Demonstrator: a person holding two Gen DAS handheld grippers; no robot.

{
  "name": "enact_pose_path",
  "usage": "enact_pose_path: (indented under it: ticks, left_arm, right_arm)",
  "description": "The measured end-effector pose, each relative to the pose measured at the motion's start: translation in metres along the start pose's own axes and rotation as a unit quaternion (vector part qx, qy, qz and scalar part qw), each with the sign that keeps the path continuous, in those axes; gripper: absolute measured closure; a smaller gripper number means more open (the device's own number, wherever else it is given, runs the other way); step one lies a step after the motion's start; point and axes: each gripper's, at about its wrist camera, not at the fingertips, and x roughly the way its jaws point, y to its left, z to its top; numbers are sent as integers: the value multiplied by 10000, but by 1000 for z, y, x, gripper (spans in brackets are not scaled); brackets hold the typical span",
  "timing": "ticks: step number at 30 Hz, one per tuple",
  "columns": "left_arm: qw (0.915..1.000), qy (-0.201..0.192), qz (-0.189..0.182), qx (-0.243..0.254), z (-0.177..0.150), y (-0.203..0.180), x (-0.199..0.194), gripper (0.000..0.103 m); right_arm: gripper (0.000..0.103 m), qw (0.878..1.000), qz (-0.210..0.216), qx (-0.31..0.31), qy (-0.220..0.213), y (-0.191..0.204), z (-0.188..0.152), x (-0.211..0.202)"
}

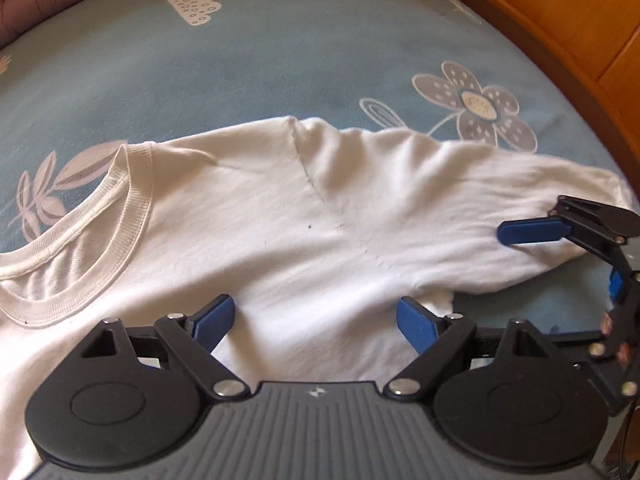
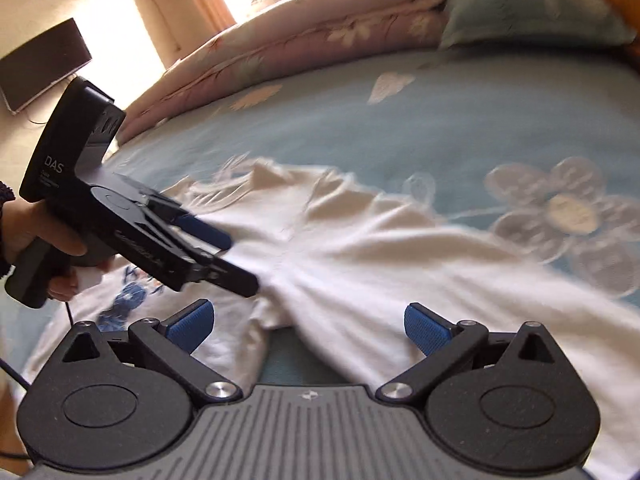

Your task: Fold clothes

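Observation:
A white T-shirt (image 1: 280, 216) lies spread on the blue flowered bedsheet (image 1: 280, 60), its ribbed collar (image 1: 132, 208) to the left and one sleeve (image 1: 500, 184) stretched out to the right. My left gripper (image 1: 316, 320) hovers open over the shirt's chest near the armpit, with nothing between its blue pads (image 1: 214, 322). My right gripper (image 1: 560, 264) stands open at the sleeve end. In the right wrist view, the right gripper (image 2: 308, 322) is open above the sleeve (image 2: 400, 256). A hand (image 2: 36, 232) holds the left gripper (image 2: 230, 256) over the shirt.
A wooden bed frame (image 1: 560, 20) curves along the right edge. A folded pink floral quilt (image 2: 300, 44) and a pale green pillow (image 2: 532, 4) lie at the far side of the bed. Open sheet stretches beyond the shirt. A cable (image 2: 12, 372) trails at the left.

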Motion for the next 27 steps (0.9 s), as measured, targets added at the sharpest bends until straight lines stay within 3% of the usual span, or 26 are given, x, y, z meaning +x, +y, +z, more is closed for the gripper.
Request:
enact_pose_path:
  ticks: [2,9,13,17,21,27]
  left_arm:
    - [9997,49,98,201,0,-6,2,13]
    - [9994,24,104,330,-2,-9,3,8]
    - [9993,-9,112,353,-3,-9,3,7]
    - [9992,49,93,395,-2,-11,0,7]
    - [9985,-57,-23,538,-3,-14,-12,7]
    - [9993,-144,-51,343,-4,-21,-14,7]
  right_arm:
    - [0,9998,155,9,91,3,-1,12]
    - [0,9930,-1176,-41,117,-36,-18,-38]
    - [0,9858,-1509,-709,204,-23,-21,-41]
    - [0,9644,-1843,-1867,342,11,-22,-11]
    - [0,9682,-1740,-1791,133,25,-15,-11]
    - [0,9954,-932,-234,-60,9,-5,-21]
